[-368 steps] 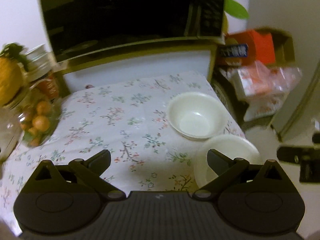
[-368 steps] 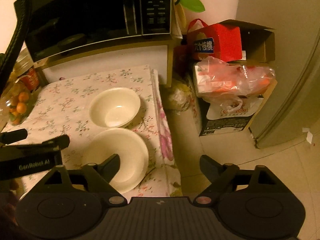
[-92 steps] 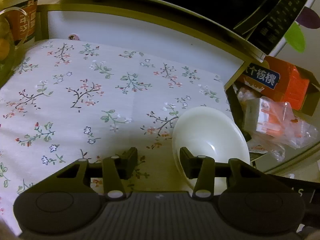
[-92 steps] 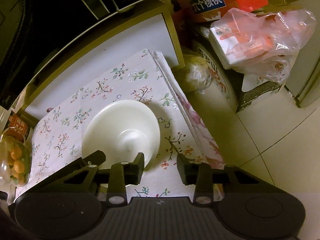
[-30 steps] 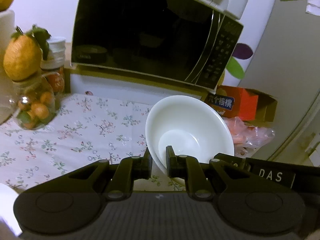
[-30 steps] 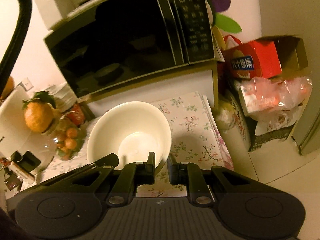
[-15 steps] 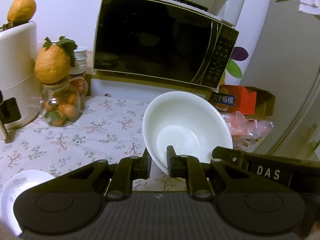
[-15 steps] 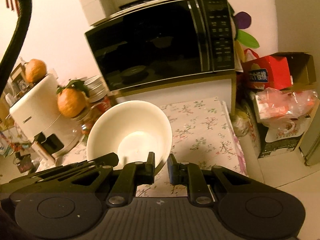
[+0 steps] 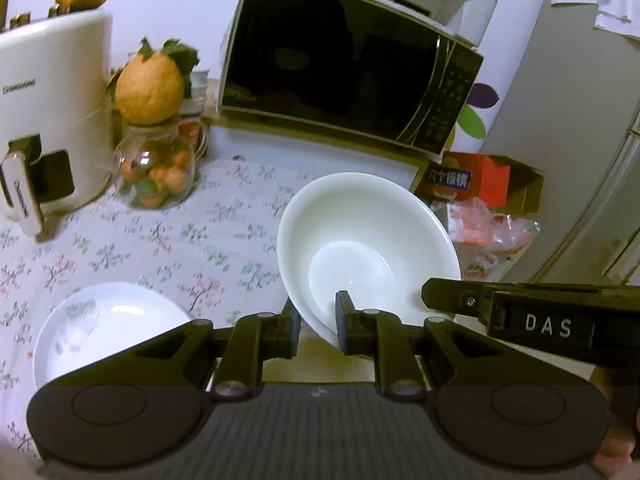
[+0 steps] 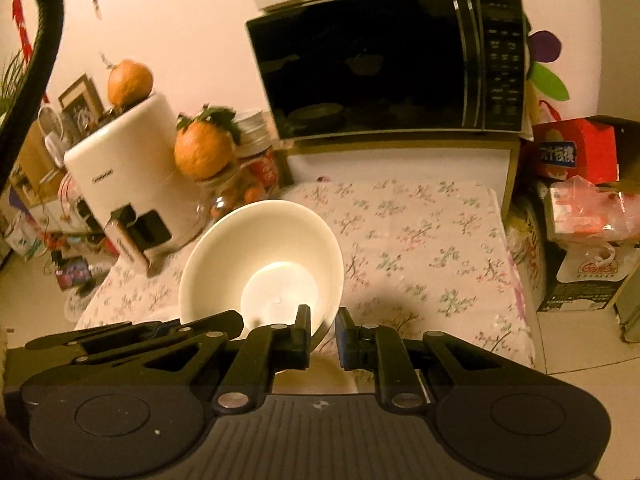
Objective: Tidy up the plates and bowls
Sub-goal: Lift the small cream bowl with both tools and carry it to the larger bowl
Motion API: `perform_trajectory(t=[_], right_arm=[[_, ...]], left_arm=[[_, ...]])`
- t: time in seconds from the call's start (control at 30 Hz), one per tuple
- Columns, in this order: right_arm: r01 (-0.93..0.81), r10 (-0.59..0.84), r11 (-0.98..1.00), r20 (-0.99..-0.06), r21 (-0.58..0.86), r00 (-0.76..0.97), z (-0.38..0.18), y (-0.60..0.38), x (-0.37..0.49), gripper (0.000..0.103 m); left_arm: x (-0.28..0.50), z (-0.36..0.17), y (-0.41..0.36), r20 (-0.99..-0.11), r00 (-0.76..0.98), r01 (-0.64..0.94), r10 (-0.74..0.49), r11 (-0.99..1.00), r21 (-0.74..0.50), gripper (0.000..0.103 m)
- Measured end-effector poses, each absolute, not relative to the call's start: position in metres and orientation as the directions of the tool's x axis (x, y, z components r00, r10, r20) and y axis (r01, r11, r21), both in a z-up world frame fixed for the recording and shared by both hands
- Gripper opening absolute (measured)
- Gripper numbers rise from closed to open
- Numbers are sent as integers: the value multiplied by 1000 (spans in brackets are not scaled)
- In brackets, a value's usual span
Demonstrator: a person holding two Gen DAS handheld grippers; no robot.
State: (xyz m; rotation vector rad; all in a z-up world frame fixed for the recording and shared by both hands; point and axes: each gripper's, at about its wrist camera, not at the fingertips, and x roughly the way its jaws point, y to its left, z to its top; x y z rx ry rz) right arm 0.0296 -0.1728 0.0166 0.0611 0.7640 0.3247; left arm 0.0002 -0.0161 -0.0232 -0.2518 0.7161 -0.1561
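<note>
White ceramic: two bowls, one pinched in each gripper, both lifted clear of the floral tablecloth (image 9: 168, 236).
Left gripper (image 9: 318, 322): jaws drawn nearly together on the near rim of the left bowl (image 9: 368, 248), one finger outside the wall and one inside.
Left bowl: tilted with its opening toward the camera, in front of the microwave (image 9: 344, 68) and below its right half, above the cloth's right edge.
Right gripper (image 10: 322, 332): jaws also nearly closed, clamped on the lower right rim of the right bowl (image 10: 264, 260).
Right bowl: tipped toward the camera, below and left of the microwave (image 10: 392, 64), with the cloth (image 10: 420, 248) spread out to its right.
Plate (image 9: 108, 328): white, flat on the cloth, well to the lower left of the microwave, partly hidden behind the left gripper's body.
Glass jar (image 9: 154, 176): left of the microwave, holds small orange fruits, with a large orange fruit (image 9: 149, 88) sitting on its mouth.
White appliance (image 9: 48, 112): farther left of the microwave than the jar, another orange fruit on its top.
Red box (image 9: 476, 180): just below the microwave's right corner, beside the table.
Bar marked DAS (image 9: 536, 320): part of the other gripper, crossing the left view at lower right, just right of the left bowl.
</note>
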Motion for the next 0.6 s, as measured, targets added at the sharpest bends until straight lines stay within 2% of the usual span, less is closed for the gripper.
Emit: perform_trajectory(t=[0.6], right_arm=[[-311, 277, 943, -789, 115, 549, -27, -143, 35, 15]], left_arm=[[-2, -63, -6, -722, 660, 48, -208, 970, -236, 17]])
